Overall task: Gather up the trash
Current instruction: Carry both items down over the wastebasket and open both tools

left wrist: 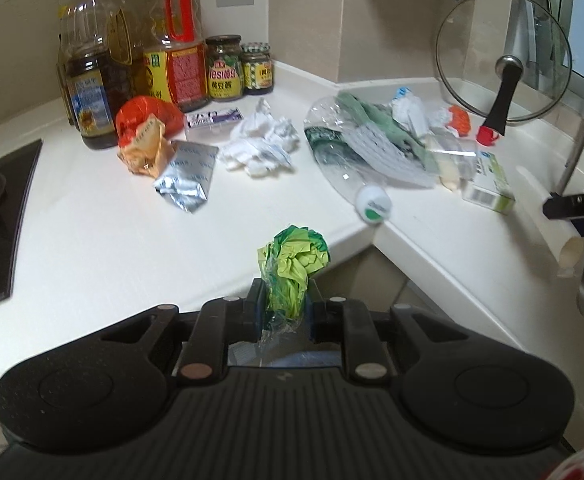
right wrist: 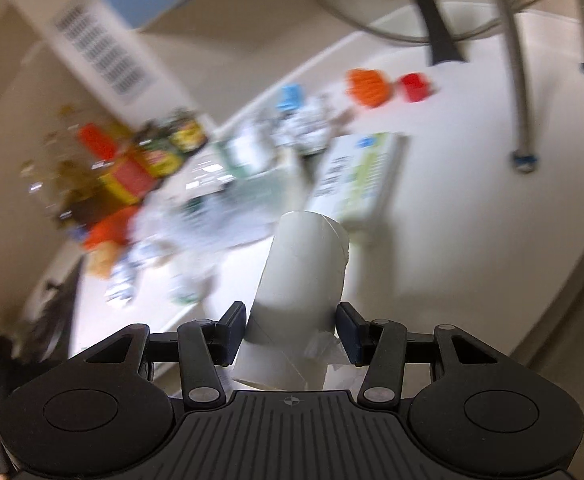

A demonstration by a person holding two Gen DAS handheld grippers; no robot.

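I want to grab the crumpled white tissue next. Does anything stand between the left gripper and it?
On the counter, nothing: bare countertop lies between. But the left gripper is already shut on a green wrapper, which fills its jaws; the tissue lies beyond.

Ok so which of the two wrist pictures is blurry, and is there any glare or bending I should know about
Right wrist view: heavy motion smear across the jars and litter behind, while the cardboard tube in the right claw stays fairly crisp. Left wrist view: mostly sharp, the green wrapper in the left claw reads clearly; fisheye bends the white counter edges; soft reflections on the glass lid.
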